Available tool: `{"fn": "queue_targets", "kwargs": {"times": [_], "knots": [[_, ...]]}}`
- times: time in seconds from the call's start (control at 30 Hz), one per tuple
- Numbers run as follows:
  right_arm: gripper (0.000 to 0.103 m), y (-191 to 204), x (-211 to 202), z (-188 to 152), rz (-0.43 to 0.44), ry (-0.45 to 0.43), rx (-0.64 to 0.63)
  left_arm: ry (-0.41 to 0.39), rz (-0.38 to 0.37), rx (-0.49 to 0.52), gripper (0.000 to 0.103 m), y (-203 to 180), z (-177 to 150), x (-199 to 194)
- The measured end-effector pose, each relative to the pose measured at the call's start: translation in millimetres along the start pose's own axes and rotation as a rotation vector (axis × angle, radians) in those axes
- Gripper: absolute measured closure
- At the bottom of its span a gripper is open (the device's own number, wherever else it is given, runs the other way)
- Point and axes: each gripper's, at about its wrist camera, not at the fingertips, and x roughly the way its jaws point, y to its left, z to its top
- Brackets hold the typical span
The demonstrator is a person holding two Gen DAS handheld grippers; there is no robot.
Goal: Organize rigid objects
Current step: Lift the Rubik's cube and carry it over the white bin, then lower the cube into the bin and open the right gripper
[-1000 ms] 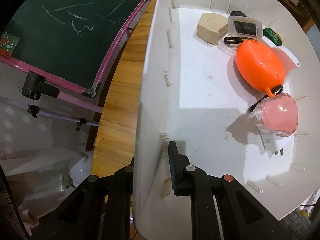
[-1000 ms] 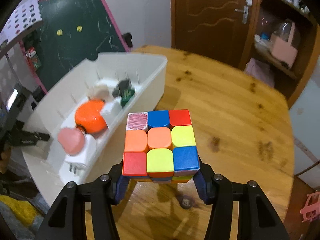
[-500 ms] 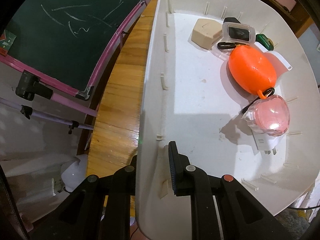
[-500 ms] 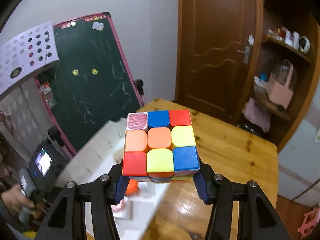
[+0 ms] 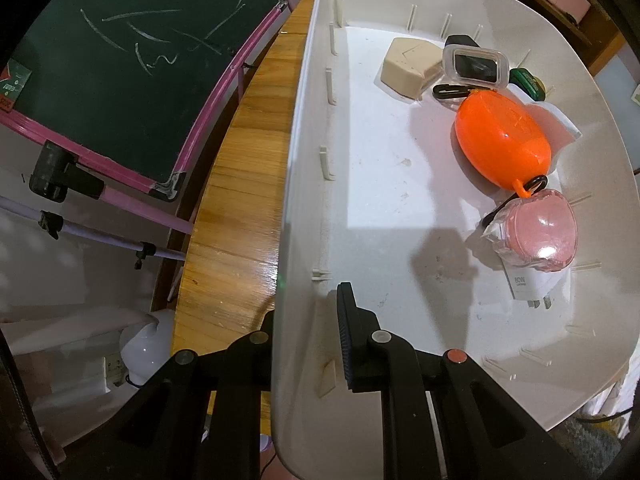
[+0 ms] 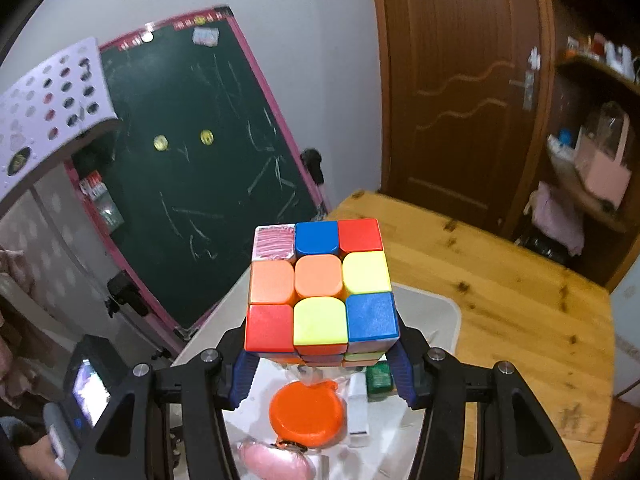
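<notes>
Wooden planks make up the counter (image 5: pixel 236 184), which stands beside a pink-framed chalkboard (image 6: pixel 208 168) and a brown door (image 6: pixel 460 92). On the counter sits a white plastic bin (image 5: pixel 304 152). The left hand-held gripper (image 5: pixel 306 320) points steeply down and is clamped on the bin's near side wall, one finger outside the wall and the other inside, its jaws nearly closed with the thin wall pinched between them.

Inside the bin, along its far side, lie a beige block (image 5: pixel 408 66), a small clear case with a dark insert (image 5: pixel 476 66), a green item (image 5: pixel 526 80) at the back, an orange egg-shaped case (image 5: pixel 502 146), a pink heart-shaped item in clear wrap (image 5: pixel 540 236) and a white charger plug (image 5: pixel 530 284) partly beneath it.

The right hand-held gripper (image 6: pixel 322 360) is tilted downward and stands above the bin, with the orange case and the pink item visible below between its arms. Its jaws are about half open and press on opposite sides of a Rubik's cube (image 6: pixel 320 284), held clear of the bin with its multicoloured top face towards the camera.
</notes>
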Motion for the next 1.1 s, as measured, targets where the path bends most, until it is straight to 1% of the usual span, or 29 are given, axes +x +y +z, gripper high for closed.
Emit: {"fn": "queue_targets", "kwargs": {"times": [0.13, 0.27, 0.57, 0.73, 0.8, 0.93, 1.1], "knots": [[0.047, -2.3, 32.1, -8.5, -0.007, 0.062, 0.019, 0.001, 0.001, 0.001, 0.087, -0.1, 0.0, 0.1], [0.047, -6.1, 50.5, -14.7, -0.023, 0.100, 0.027, 0.003, 0.006, 0.002, 0.087, -1.9, 0.7, 0.5], [0.047, -16.9, 78.3, -22.7, -0.071, 0.152, 0.030, 0.004, 0.012, 0.003, 0.087, -3.8, 1.1, 1.4], [0.047, -20.9, 90.7, -27.4, -0.081, 0.186, 0.038, 0.004, 0.014, 0.004, 0.087, -3.5, 1.0, 1.6], [0.042, -21.3, 92.0, -29.4, -0.102, 0.189, 0.030, 0.004, 0.015, 0.004, 0.087, -3.5, 1.1, 1.5], [0.032, -17.9, 88.8, -32.0, -0.101, 0.170, -0.012, 0.006, 0.018, 0.004, 0.087, -3.1, 1.0, 1.2], [0.032, -16.1, 90.8, -33.1, -0.081, 0.188, -0.021, 0.007, 0.021, 0.002, 0.087, -3.5, 1.6, 1.2]]}}
